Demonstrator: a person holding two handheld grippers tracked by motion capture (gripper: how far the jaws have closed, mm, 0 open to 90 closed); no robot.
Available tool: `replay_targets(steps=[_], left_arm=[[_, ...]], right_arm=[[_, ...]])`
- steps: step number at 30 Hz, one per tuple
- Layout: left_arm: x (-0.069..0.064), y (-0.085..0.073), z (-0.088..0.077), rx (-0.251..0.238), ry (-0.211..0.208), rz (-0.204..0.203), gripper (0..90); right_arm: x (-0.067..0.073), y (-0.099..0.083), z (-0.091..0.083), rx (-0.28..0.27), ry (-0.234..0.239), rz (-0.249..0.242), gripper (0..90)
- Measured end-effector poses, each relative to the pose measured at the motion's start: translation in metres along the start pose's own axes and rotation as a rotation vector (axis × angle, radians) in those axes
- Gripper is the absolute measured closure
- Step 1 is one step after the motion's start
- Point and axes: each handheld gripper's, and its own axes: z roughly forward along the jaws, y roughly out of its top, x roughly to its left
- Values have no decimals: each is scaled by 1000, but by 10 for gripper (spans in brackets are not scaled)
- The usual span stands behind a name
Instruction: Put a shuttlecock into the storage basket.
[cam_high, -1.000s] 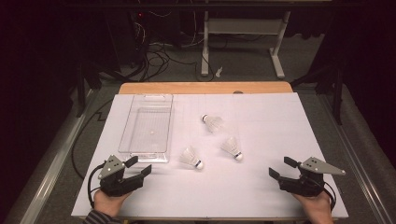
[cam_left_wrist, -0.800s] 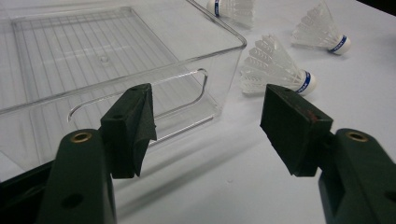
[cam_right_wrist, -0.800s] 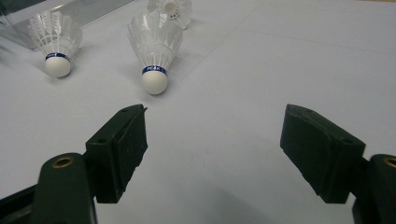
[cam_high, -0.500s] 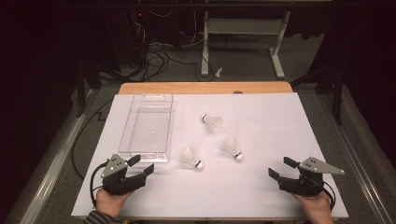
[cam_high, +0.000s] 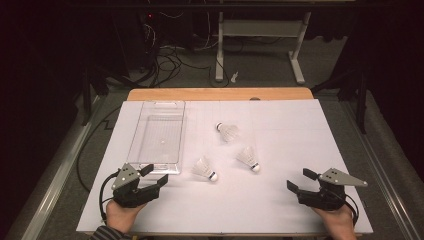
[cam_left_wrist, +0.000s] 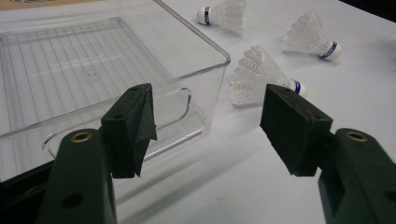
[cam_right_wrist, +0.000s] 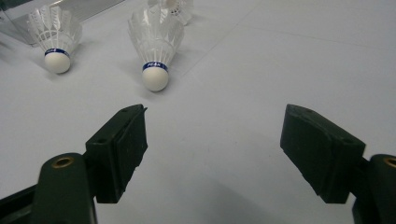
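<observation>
Item: 3 shuttlecocks (cam_high: 205, 169) lying mid-table, right of clear tray (cam_high: 156, 135) (empty). Left gripper (cam_high: 152, 176), right gripper (cam_high: 298, 180): jaws apart, holding nothing, near edge. Step: approach. Next: likely reach nearest shuttlecock.

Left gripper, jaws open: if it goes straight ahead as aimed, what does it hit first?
Probably the near corner of the clear tray; the nearest shuttlecock lies just right of it. The left gripper holds nothing; depth is uncertain.
</observation>
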Motion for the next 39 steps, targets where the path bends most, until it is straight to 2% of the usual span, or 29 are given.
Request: replay_targets(steps=[17,18,19,20,21,39], left_arm=[[-10,0,7,15,-29,-3,359],[-12,0,13,-48,-27,-47,359],[-10,0,8,14,-29,-12,359],[-12,1,14,-47,-23,-46,359],[-11,0,9,20,-29,-7,358],[-23,3,20,39,-54,-4,358]], right_arm=[[0,0,-1,0,-8,7,230],[-1,0,-1,0,-9,6,230],[-1,0,-1,0,-9,7,229],[-1,0,-1,0,-10,8,228],[-1,0,-1,0,-11,9,228],[-1,0,-1,-5,-14,4,226]])
